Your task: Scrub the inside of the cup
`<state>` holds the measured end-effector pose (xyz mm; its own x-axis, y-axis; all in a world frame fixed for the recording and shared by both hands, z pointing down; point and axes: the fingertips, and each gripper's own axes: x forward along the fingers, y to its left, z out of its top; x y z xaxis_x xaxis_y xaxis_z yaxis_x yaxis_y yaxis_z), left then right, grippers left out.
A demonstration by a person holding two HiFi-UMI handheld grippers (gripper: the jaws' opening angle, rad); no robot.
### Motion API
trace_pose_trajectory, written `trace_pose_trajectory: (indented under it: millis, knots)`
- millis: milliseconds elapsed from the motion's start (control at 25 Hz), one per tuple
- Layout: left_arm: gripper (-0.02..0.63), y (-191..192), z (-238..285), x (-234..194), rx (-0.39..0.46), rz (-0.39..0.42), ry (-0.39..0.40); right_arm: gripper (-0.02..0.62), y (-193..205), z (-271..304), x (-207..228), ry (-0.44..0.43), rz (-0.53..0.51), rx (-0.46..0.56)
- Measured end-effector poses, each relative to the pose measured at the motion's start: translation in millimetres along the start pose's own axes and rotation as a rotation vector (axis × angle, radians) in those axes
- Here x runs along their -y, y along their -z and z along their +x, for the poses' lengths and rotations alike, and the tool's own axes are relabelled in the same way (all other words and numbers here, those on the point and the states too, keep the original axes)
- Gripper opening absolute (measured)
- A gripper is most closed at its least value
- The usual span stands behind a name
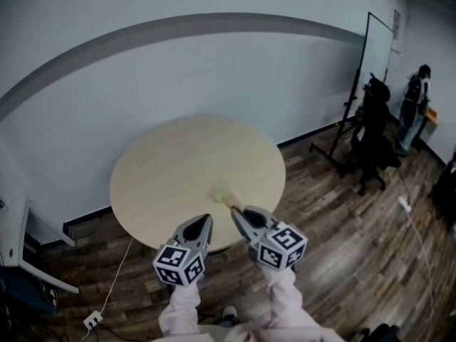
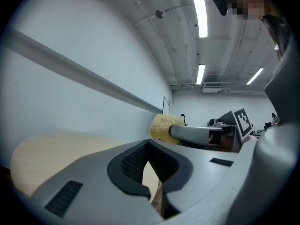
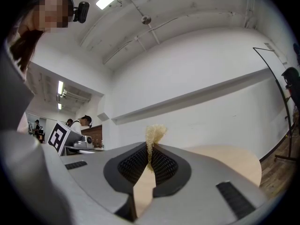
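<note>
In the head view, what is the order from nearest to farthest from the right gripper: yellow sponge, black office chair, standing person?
1. yellow sponge: pinched in the right gripper.
2. black office chair: far off to the right.
3. standing person: beyond the chair, near the right edge.

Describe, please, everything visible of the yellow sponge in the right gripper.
The yellow sponge is pale, fluffy and fibrous-looking: roundish from the left gripper view, thin and pinched edge-on from the right gripper view. The right gripper is shut on it, squeezing both sides; most of it sticks out past the tips. It seems held in air over the round wooden table.
</note>
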<state>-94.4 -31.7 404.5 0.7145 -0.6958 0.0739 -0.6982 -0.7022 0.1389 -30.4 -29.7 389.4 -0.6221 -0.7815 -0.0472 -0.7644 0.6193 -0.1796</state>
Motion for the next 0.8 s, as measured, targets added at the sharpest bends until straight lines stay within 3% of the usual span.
trace_pose_trajectory:
  millis: [800]
  knots:
    - [-0.008,1.5,53.8,-58.9,-0.015,-0.014,0.032,0.028,8.4,55.5,46.9,0.047,-0.002,-0.025]
